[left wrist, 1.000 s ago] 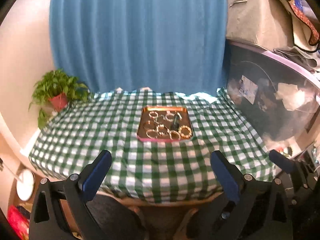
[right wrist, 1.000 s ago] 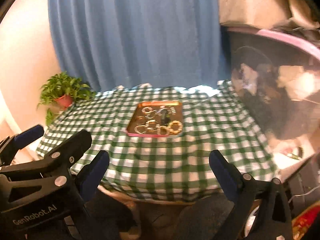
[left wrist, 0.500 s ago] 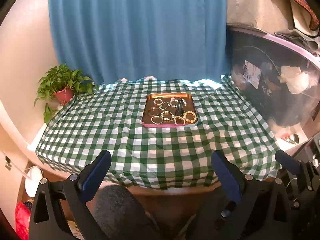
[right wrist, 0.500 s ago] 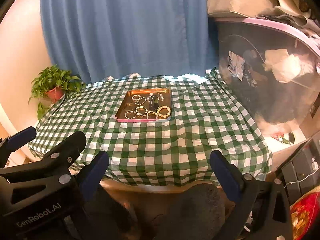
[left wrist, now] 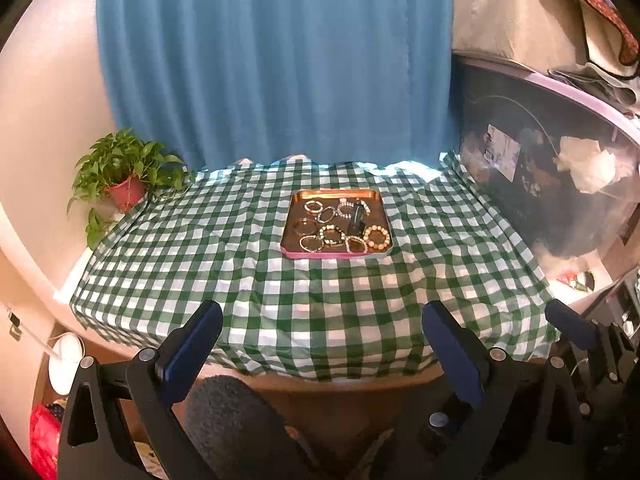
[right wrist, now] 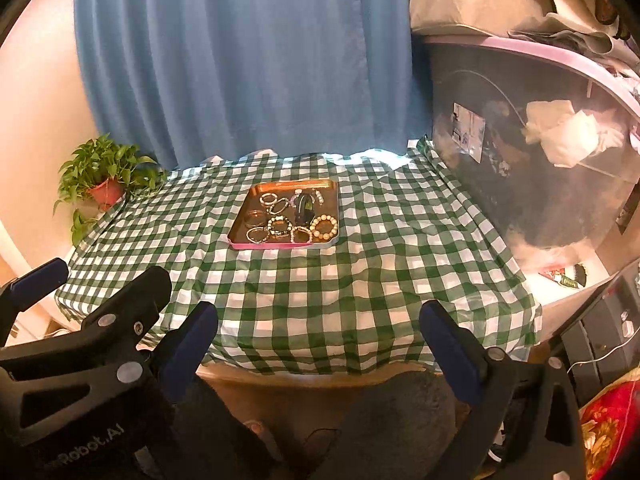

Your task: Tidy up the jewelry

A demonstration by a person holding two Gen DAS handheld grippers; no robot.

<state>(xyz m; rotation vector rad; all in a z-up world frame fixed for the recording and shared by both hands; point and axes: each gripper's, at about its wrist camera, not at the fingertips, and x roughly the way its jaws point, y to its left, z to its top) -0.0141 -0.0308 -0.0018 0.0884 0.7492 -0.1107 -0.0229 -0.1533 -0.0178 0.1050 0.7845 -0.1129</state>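
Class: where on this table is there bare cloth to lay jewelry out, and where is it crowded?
Bare checked tablecloth lies left, right and in front of the tray. The tray itself is crowded with bracelets.

Shallow rectangular copper-coloured metal tray with a pink front edge (left wrist: 334, 255) (right wrist: 280, 245): lay flat on the far middle of the table. Contents: several loose bracelets and rings lying flat, close together, some touching. A cream beaded bracelet (left wrist: 376, 237) (right wrist: 324, 227) sat at the near right corner; a dark, elongated item (left wrist: 356, 218) (right wrist: 303, 207), detail unclear, lay just behind it.
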